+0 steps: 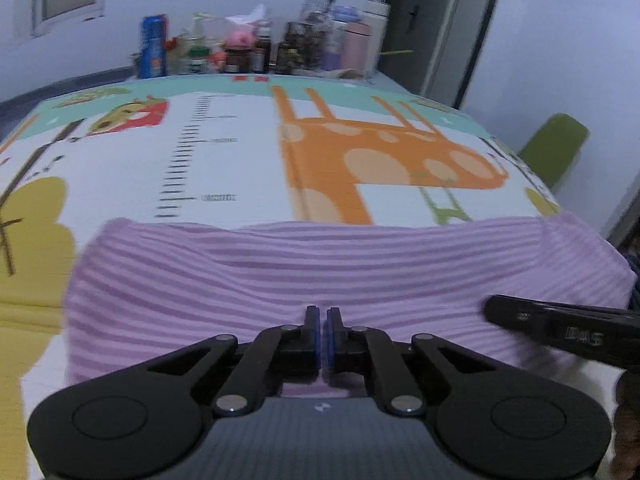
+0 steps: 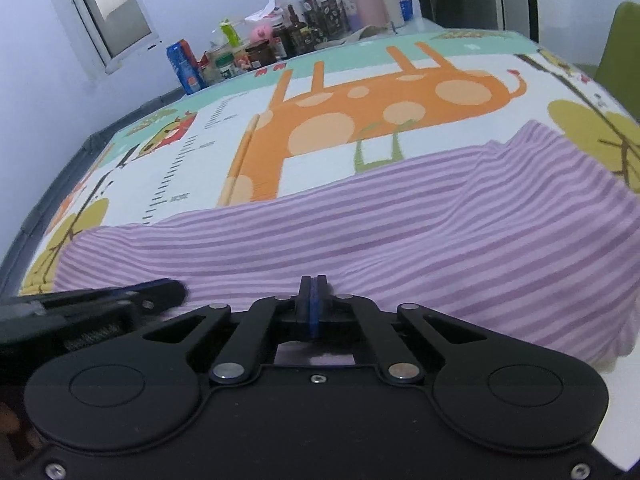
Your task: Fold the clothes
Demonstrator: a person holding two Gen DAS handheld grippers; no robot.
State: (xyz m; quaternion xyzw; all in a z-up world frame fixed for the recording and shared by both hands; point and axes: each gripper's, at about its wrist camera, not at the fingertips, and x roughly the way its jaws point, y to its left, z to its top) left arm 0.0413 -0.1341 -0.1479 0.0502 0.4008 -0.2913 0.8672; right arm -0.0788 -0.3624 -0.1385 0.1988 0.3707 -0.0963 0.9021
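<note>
A purple and white striped garment (image 1: pixel 280 272) (image 2: pixel 400 232) lies spread across the near part of a cartoon play mat (image 1: pixel 240 152) (image 2: pixel 224 128). It bulges up slightly along its far edge. My left gripper (image 1: pixel 324 312) sits at the garment's near edge, its blue pads almost touching and the cloth drawn up to them. My right gripper (image 2: pixel 314 280) is pressed shut on the same near edge, further right, with the fabric puckering toward its tips. Each gripper shows in the other's view: the right one (image 1: pixel 496 308) and the left one (image 2: pixel 176 288). The near hem is hidden beneath both grippers.
Several bottles, jars and cups (image 1: pixel 256 48) (image 2: pixel 280 44) crowd the table's far end. A green chair (image 1: pixel 556 148) (image 2: pixel 620 52) stands at the right side. A dark door (image 1: pixel 432 20) is behind and a window (image 2: pixel 108 4) is at the far left.
</note>
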